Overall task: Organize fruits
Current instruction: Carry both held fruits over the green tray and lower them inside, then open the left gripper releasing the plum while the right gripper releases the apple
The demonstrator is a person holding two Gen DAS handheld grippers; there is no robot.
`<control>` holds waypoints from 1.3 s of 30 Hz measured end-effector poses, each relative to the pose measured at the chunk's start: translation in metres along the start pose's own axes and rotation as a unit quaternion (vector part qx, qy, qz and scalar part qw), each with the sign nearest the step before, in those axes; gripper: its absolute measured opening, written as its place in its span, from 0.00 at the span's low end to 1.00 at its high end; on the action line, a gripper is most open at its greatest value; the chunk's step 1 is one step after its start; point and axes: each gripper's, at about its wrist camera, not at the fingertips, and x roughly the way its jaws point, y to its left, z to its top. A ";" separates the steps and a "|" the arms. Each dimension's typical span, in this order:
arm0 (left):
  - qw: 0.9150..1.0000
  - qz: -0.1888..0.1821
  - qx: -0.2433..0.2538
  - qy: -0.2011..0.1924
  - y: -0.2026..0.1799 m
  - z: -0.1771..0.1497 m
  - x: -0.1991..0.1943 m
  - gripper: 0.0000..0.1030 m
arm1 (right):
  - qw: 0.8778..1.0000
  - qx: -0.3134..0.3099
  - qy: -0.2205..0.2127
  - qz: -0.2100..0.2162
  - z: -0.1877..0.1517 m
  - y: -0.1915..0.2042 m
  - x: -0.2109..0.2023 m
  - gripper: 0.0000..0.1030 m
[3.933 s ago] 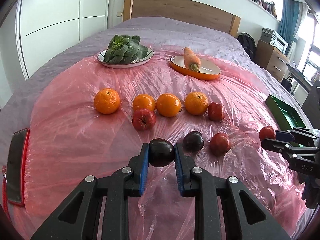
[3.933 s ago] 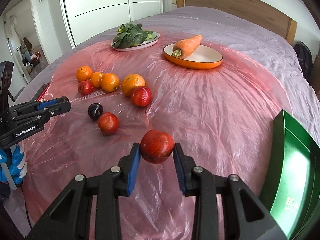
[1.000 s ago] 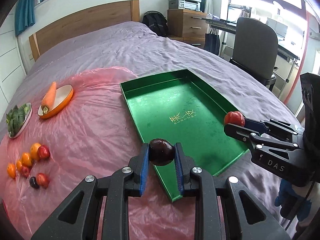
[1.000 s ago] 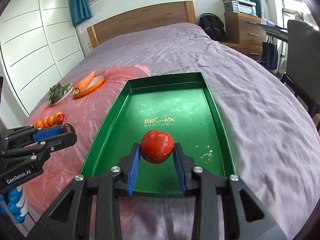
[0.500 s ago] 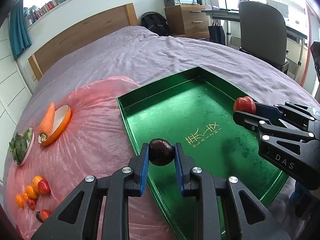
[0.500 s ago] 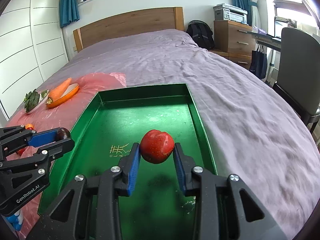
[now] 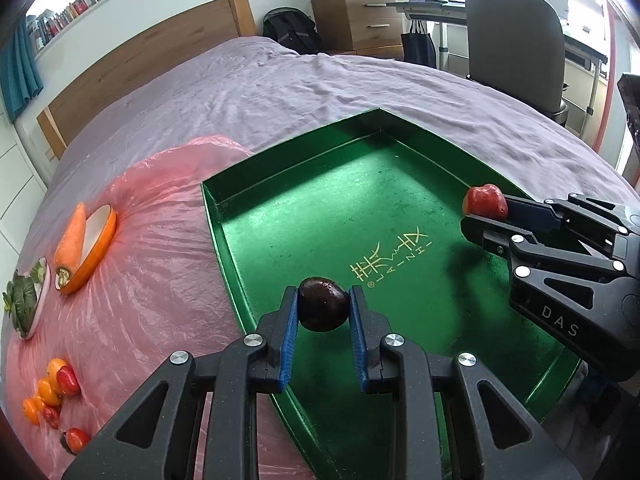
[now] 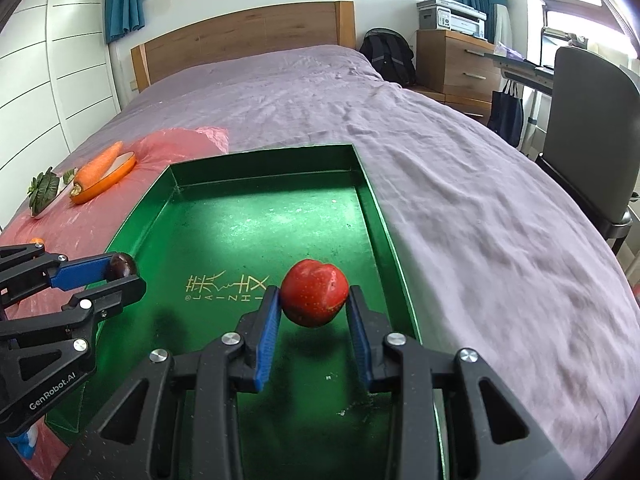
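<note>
Over the green tray (image 8: 372, 208), low in the right wrist frame, the red plum (image 8: 314, 293) hangs clear of the floor with its shadow on the green beneath it, pinched between the blue pads (image 8: 267, 336) of the right gripper (image 8: 314, 300), whose jaws are closed down onto its sides. Centre-low in the left wrist frame sits the dark plum (image 7: 323, 304), squeezed the same way in the left gripper (image 7: 324, 308), jaws narrow and clamped on it, hovering just inside the tray's near-left wall. Both grippers show up in each other's view: the left one (image 8: 116, 270) pokes in from the left edge with the dark plum (image 8: 122, 266) at its tip, and the right one (image 7: 486, 210) reaches in from the right edge with the red plum (image 7: 485, 205) over the tray's far-right side. Gold lettering (image 7: 390, 258) marks the tray floor between the two fruits. Outward now: the tray (image 7: 248, 248) lies on a purple bedspread (image 8: 460, 184), its left wall against a pink plastic sheet (image 7: 160, 248). Middle left on that sheet, a carrot (image 7: 70, 240) rests on an orange dish (image 7: 102, 242); beside it, at the frame's left edge, greens (image 7: 20, 300) on a plate. Lower left, a cluster of oranges (image 7: 50, 392) and red fruits (image 7: 67, 378) waits on the sheet, well apart from the tray.
</note>
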 end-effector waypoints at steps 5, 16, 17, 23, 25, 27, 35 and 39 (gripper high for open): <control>0.999 -0.030 -0.007 0.011 -0.006 -0.001 0.003 0.20 | 1.000 -0.004 0.002 -0.008 -0.001 0.000 0.000 0.56; 0.997 -0.067 -0.028 0.024 -0.009 -0.005 0.009 0.20 | 1.000 -0.011 0.006 -0.021 -0.001 0.004 0.002 0.57; 0.997 -0.068 -0.029 0.024 -0.009 -0.005 0.009 0.20 | 1.000 -0.011 0.006 -0.022 -0.001 0.004 0.003 0.57; 0.997 -0.069 -0.032 0.021 -0.007 -0.005 0.011 0.20 | 1.000 -0.013 0.010 -0.027 -0.001 0.006 0.005 0.57; 0.997 -0.068 -0.032 0.020 -0.007 -0.006 0.011 0.20 | 0.999 -0.014 0.010 -0.028 -0.002 0.006 0.005 0.57; 0.997 -0.068 -0.033 0.019 -0.007 -0.006 0.011 0.20 | 0.999 -0.014 0.010 -0.028 -0.002 0.006 0.005 0.57; 0.997 -0.063 -0.035 0.017 -0.009 -0.006 0.011 0.21 | 0.999 -0.016 0.006 -0.031 -0.003 0.006 0.003 0.83; 0.997 -0.064 -0.036 0.018 -0.009 -0.006 0.011 0.21 | 0.999 -0.017 0.005 -0.032 -0.004 0.006 0.003 0.83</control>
